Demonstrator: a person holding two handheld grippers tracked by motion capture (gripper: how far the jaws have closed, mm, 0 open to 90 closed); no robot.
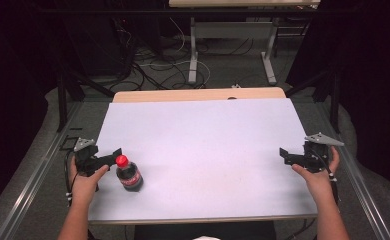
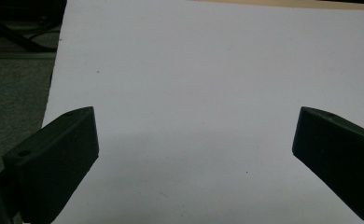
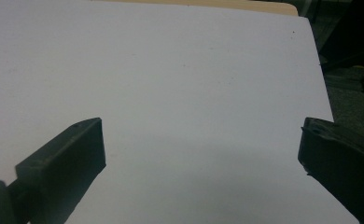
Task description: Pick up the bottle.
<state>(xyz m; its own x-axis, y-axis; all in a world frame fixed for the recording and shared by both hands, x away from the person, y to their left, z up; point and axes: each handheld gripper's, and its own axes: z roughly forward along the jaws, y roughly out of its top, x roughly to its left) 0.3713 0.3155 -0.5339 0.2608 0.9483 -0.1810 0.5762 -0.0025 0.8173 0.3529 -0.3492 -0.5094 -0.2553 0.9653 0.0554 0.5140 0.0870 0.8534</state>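
A small cola bottle (image 1: 129,175) with a red cap and red label stands upright on the white sheet (image 1: 198,145) near the table's front left corner. My left gripper (image 1: 114,156) is held at the left edge, just left of the bottle's cap and apart from it. Its jaws stand wide open over bare white sheet (image 2: 208,60) in the left gripper view, with nothing between them (image 2: 196,121). At the right edge of the table, my right gripper (image 1: 284,156) points inward. It is open too, and empty (image 3: 202,128).
The wooden tabletop (image 1: 198,94) shows past the sheet's far edge. Metal rails (image 1: 38,170) run along both sides of the table. Behind it are cables (image 1: 148,70) on the floor and another table's legs (image 1: 193,55).
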